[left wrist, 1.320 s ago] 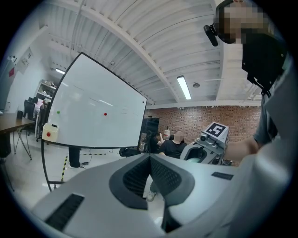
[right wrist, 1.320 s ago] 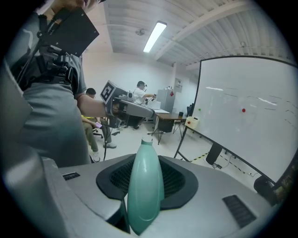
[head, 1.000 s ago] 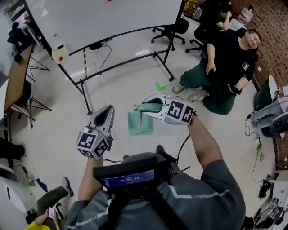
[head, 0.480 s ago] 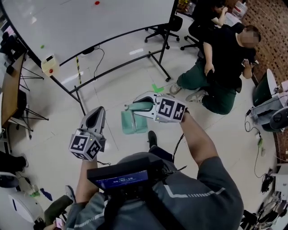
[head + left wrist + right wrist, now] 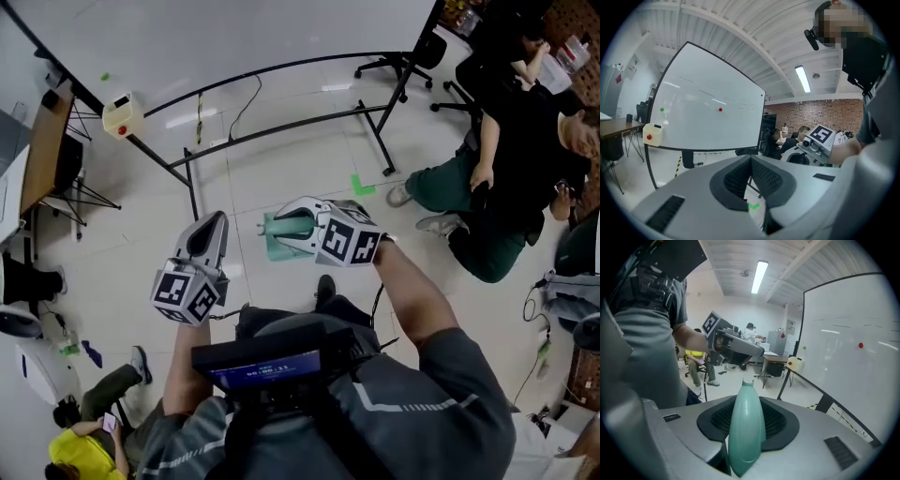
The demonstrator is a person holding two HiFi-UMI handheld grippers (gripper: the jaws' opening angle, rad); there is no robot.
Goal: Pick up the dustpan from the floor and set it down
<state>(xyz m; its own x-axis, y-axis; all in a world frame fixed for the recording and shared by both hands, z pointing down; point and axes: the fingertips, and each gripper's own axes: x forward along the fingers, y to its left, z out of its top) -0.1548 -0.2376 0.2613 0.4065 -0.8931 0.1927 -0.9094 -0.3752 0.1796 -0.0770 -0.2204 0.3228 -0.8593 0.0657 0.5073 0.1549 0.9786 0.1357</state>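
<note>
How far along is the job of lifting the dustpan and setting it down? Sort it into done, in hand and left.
Done: the right tool is shut on the dustpan by its green handle, and the pan looks lifted clear of the floor. In hand: carrying it; the left tool is shut and empty. Left: setting it down and letting go.

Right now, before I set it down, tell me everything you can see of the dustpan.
The dustpan is teal green and looks like smooth plastic. Its rounded, tapering handle ends in a small notched tip and is clamped between the dark ribbed pads of the right gripper. The flat pan, with raised ribs, hangs below the gripper, clear of the floor. Nothing else touches it.
</note>
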